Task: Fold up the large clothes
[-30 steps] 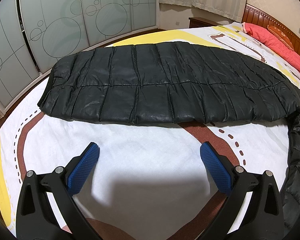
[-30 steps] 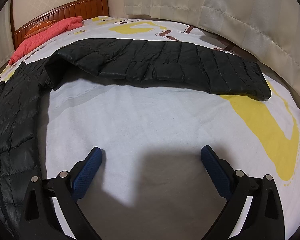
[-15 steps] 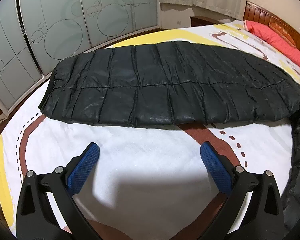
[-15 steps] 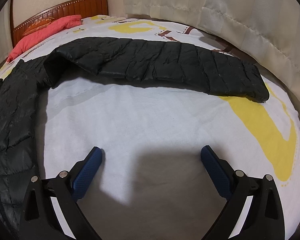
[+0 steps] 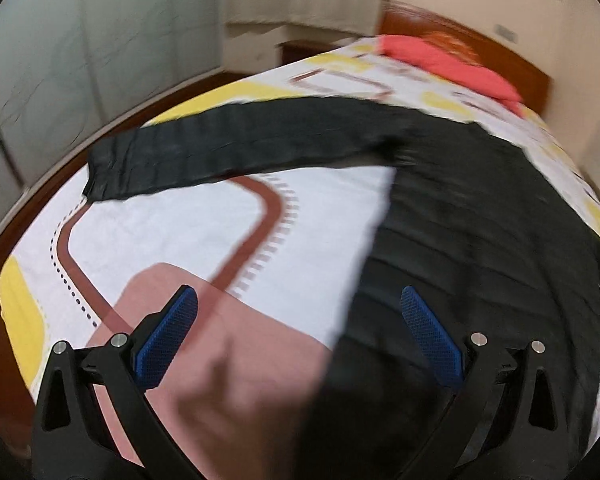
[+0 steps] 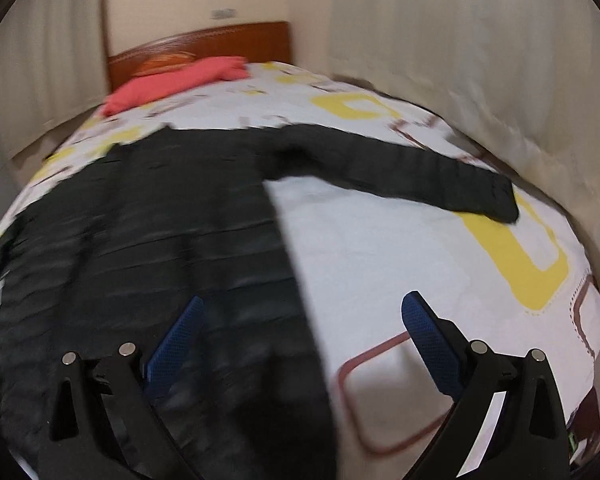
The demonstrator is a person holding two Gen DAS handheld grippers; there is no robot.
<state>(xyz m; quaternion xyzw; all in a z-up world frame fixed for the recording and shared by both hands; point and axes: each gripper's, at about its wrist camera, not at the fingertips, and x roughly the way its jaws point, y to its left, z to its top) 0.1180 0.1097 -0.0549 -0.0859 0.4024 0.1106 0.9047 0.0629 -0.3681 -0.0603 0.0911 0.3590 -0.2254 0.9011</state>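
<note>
While the black down jacket (image 5: pixel 480 220) lies spread flat on the bed (image 5: pixel 180 216), body running toward the headboard, both the left gripper (image 5: pixel 300 336) and right gripper (image 6: pixel 300 340) hover wide open and empty over its side edges
</note>
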